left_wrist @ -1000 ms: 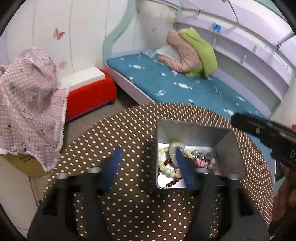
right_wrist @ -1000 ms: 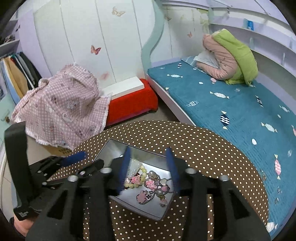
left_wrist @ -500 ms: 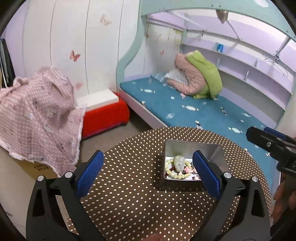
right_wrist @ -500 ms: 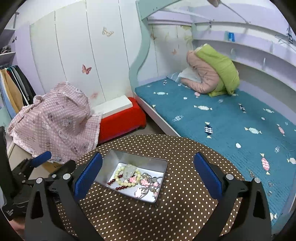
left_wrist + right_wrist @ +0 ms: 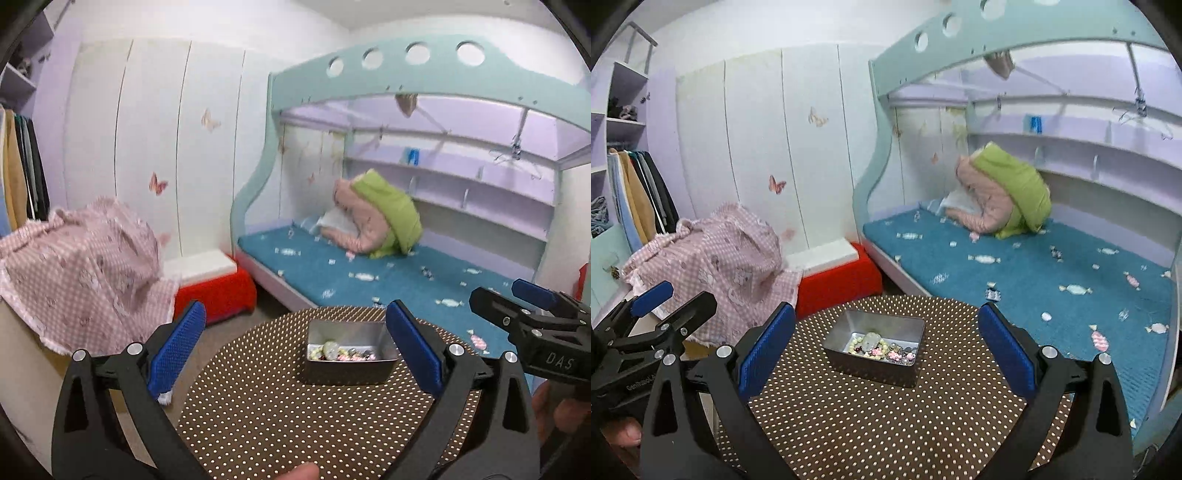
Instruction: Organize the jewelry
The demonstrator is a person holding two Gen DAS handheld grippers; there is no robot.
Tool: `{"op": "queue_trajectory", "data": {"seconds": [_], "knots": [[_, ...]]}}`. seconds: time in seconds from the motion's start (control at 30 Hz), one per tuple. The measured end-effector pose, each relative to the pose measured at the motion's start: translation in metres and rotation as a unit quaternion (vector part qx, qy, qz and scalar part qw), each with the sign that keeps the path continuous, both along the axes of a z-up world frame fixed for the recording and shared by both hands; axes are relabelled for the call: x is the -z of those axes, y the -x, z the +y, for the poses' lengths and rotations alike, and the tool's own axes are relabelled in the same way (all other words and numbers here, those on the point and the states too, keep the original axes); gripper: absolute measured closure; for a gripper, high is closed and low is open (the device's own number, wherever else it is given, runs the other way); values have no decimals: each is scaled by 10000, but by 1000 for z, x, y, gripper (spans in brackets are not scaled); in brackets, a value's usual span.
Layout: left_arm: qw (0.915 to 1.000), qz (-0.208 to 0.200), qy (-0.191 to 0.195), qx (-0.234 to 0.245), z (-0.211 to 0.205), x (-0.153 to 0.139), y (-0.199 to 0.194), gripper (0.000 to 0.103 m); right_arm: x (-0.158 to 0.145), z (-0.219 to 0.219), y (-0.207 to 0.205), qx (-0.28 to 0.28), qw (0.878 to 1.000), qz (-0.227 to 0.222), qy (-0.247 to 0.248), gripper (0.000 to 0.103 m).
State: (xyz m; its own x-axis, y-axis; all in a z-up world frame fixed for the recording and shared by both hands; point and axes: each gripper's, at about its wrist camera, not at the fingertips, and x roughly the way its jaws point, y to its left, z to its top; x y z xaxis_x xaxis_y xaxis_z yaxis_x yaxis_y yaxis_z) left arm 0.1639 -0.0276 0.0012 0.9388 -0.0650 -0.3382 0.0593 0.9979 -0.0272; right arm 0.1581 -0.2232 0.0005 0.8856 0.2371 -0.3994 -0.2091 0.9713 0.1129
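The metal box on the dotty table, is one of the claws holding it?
No, the metal box sits alone on the dotted table, and the right claw is wide open and holds nothing.

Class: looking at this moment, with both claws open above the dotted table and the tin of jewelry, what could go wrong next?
1. The jewelry lies heaped in the metal tin, so one piece may drag others out.
2. The light tin may slide on the round table when nudged.
3. Left claw and right claw both face the tin and may collide.
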Motion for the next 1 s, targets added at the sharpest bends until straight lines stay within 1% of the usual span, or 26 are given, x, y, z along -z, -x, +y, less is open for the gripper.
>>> {"op": "queue_trajectory", "data": {"seconds": [0.17,0.3,0.43,0.57,0.67,0.87,0.93,1.0], "knots": [[9993,-356,-5,84,-6,-14,44,5,-12,2,44,189,9993,-320,107,7],[9982,-596,-72,56,-7,-21,78,5,-13,1,71,298,9986,-443,68,7],[9971,-751,-113,-13,-4,-21,113,5,-8,4,100,396,9977,-545,41,7],[9973,-710,-181,-3,-1,-20,137,5,-2,8,123,411,9977,-539,-13,7],[9969,-763,-183,-97,2,-20,148,5,2,14,131,350,9981,-504,27,7],[9979,-579,-87,-265,11,-17,153,5,8,22,138,321,9982,-493,79,7],[9983,-524,-18,-241,14,-16,155,5,10,23,139,362,9980,-500,94,7],[9988,-472,90,-106,17,-13,155,5,12,23,139,389,9980,-484,82,7]]}}
